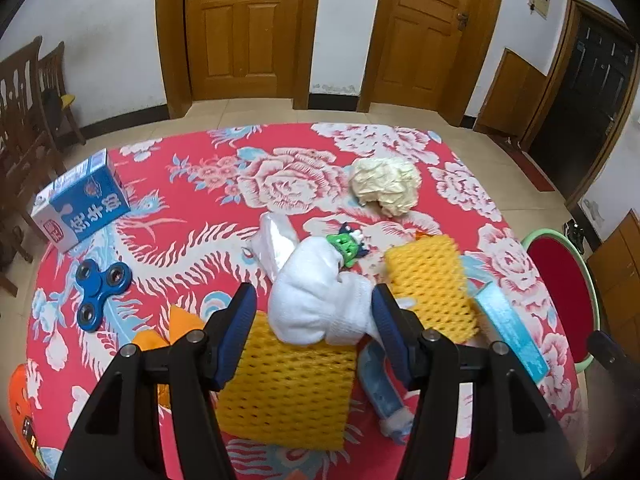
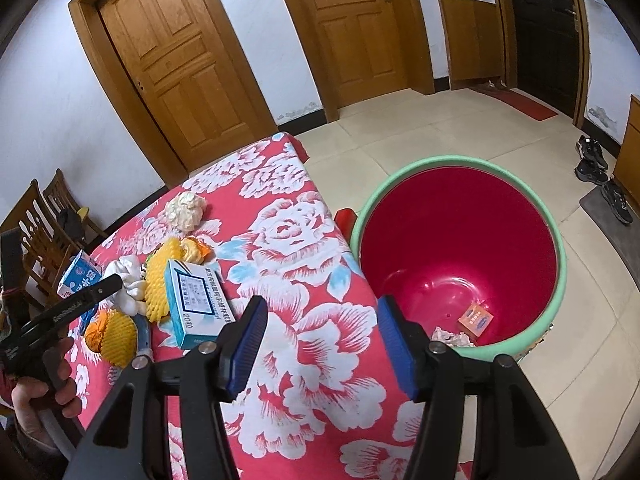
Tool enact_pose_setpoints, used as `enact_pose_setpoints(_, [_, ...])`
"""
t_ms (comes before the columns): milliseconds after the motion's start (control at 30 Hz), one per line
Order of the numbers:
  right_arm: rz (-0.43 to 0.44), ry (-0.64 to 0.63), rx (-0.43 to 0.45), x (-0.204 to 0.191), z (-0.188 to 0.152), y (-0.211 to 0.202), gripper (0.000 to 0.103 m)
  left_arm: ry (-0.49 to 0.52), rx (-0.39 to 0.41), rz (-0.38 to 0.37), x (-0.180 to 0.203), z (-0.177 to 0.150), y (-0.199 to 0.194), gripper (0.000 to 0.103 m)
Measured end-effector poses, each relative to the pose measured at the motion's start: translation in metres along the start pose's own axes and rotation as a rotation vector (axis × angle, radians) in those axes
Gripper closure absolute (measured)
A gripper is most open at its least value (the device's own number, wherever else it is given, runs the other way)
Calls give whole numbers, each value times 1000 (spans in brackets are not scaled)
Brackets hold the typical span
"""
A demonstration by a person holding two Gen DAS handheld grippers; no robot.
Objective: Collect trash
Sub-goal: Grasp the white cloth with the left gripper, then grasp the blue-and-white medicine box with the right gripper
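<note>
trash lies scattered over the red flowered tablecloth [image 1: 192, 208], most of it bunched toward the near right part of the table. a white foam wrap [image 1: 316, 300] sits between the blue pads of the left gripper [image 1: 314, 308], whose jaws stand spread on either side of it; whether the pads touch the foam cannot be told. the wrap rests partly on a yellow foam net [image 1: 288, 392] just below it, and a second yellow foam net [image 1: 432, 280] lies just to its right. a small green toy [image 1: 346, 246] peeks out at the far edge of the wrap. a pale blue medicine box [image 2: 196, 304] lies to the right of the nets, and a light blue strap [image 1: 380, 384] curls on the cloth near the right finger. farther off sits a crumpled cream paper ball [image 1: 386, 186]. to the left, well apart, are a blue fidget spinner [image 1: 100, 292] and a blue milk carton [image 1: 80, 204] near the far left edge.

the right gripper [image 2: 322, 344] is released and holds nothing, hanging over the table's right edge. beside the table stands a red bin with a green rim [image 2: 516, 184], holding a small orange packet [image 2: 476, 318] and a crumpled scrap [image 2: 452, 336]. wooden doors [image 1: 240, 28] line the far wall.
</note>
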State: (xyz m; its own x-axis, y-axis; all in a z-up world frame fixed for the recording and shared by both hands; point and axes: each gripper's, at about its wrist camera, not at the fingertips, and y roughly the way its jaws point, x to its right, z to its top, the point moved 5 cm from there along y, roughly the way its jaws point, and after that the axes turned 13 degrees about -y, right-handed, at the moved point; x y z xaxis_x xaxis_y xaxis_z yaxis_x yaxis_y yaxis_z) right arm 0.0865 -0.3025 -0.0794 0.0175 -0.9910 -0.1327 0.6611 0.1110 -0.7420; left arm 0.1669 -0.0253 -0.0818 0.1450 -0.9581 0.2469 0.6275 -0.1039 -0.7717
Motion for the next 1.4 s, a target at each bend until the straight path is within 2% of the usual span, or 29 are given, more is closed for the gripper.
enact_pose_setpoints(367, [31,-31,-29,-19,2,14,42,-47,-43,-34,-12,-5,14,43])
enact_pose_setpoints(467, [42,-41,-35,-25,2,16,42,-76,-64,-74,-14,-7,16,50])
enact_pose_setpoints(600, [63,-51,-42,-34,2,20,41,-75,-49,-100,-12,-8,11,64])
enact_pose_setpoints(700, [79,-63,-43,-41,3,22,40,-69,-42,-117,-11,-8,5,69])
enact_pose_setpoints(1000, [165,-112,-57,-71,8,32,36,-79,7,-148,-15,-8,-27,70])
enact_pose_setpoints(1400, [180,-143,-125,-92,1,65,36,-96,29,-141,-30,-16,-45,70])
